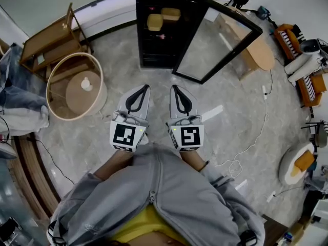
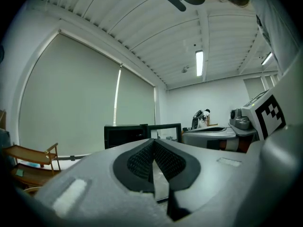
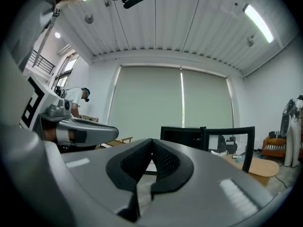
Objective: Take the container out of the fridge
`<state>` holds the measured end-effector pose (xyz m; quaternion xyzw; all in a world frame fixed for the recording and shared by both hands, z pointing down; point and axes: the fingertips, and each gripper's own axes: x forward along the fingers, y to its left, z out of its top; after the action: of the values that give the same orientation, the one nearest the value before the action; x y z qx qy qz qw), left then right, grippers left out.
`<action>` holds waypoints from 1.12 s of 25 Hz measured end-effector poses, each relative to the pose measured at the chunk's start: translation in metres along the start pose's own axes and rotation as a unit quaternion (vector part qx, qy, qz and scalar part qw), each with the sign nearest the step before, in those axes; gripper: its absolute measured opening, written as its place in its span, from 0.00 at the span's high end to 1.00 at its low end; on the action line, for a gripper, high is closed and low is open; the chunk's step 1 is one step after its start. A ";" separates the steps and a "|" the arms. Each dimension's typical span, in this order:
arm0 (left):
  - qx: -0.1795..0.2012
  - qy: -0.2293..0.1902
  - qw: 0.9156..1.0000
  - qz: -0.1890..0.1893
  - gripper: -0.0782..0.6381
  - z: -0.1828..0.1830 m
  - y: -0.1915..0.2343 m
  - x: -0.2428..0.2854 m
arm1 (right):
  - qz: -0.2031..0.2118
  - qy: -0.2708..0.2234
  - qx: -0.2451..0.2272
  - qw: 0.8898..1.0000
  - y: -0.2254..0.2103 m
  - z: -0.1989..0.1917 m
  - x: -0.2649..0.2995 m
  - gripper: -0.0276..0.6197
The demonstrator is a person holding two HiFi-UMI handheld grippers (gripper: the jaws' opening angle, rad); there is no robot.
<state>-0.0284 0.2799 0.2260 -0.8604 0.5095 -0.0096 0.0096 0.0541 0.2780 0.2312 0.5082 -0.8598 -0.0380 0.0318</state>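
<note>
A black fridge (image 1: 164, 27) stands on the floor ahead of me, its glass door (image 1: 218, 42) swung open to the right. Two yellowish containers sit on its shelves, one on the left (image 1: 155, 22) and one higher on the right (image 1: 170, 14). My left gripper (image 1: 145, 87) and right gripper (image 1: 174, 88) are held side by side, level, well short of the fridge. Both are shut with nothing between the pads. The fridge (image 2: 125, 135) shows far off past the left gripper (image 2: 154, 144). Past the right gripper (image 3: 152, 143), the fridge (image 3: 182, 135) and its door (image 3: 228, 143) show too.
A round wooden tub-like stand (image 1: 77, 86) and a wooden rack (image 1: 48, 40) are at the left. A wooden table (image 1: 259, 47) stands behind the open door. A white cable (image 1: 251, 142) trails over the floor at the right. A person (image 3: 75, 98) stands far off.
</note>
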 end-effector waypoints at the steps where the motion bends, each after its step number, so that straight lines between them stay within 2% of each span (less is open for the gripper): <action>1: 0.001 -0.001 1.000 -0.004 0.88 0.000 0.012 0.011 | -0.003 -0.001 0.001 1.000 -0.002 0.001 0.015 0.95; 5: 0.001 -0.001 1.000 -0.024 0.88 -0.003 0.048 0.050 | -0.022 0.002 0.001 1.000 -0.009 -0.004 0.061 0.95; 10: -0.010 0.004 0.999 -0.040 0.88 -0.012 0.069 0.083 | -0.040 0.012 0.001 0.999 -0.025 -0.013 0.093 0.95; 20: -0.037 0.022 0.998 -0.040 0.88 -0.032 0.104 0.115 | -0.038 0.029 0.015 0.999 -0.033 -0.025 0.141 0.95; 28: -0.025 0.034 0.999 -0.034 0.88 -0.046 0.129 0.156 | -0.026 0.024 0.029 0.999 -0.054 -0.040 0.190 0.95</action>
<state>-0.0675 0.0803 0.2693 -0.8763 0.4801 -0.0263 -0.0292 0.0129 0.0839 0.2686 0.5317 -0.8462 -0.0015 0.0360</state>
